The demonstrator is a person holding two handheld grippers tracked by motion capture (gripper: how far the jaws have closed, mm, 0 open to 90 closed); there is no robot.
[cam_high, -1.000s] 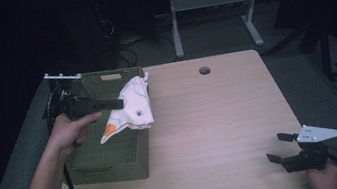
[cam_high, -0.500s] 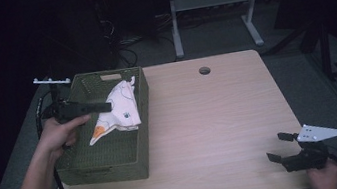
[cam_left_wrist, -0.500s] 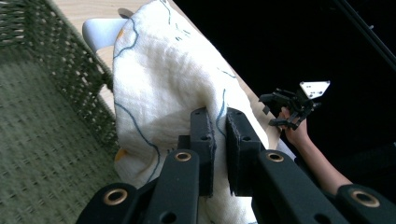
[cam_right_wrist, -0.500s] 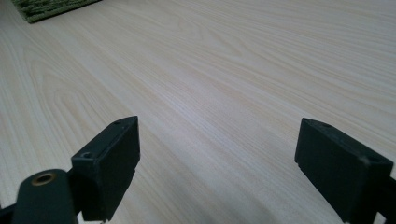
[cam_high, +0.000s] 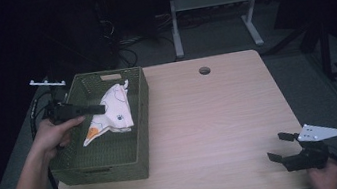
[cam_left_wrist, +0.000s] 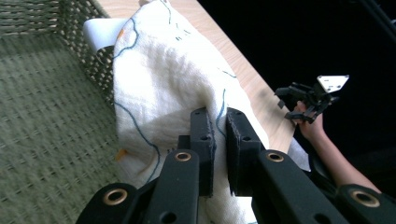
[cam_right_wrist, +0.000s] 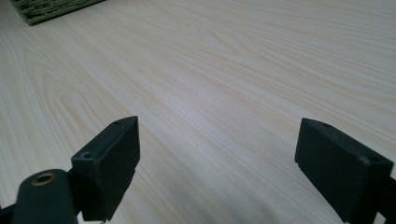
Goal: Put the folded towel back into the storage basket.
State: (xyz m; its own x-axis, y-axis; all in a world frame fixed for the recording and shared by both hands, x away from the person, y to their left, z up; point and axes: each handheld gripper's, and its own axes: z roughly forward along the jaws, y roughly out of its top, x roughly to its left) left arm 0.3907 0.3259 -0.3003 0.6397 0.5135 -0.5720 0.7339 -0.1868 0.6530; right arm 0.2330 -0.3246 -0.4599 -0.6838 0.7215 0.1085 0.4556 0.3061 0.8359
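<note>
White cloth is hanging from the clenched left tongs over the basket; lowering fully before releasing would be wise. Right tongs are gaping, idle.

Dim room around me. Light wood table, round hole near its far edge. Grey floor. White-legged desk frame beyond, cables beneath.
</note>
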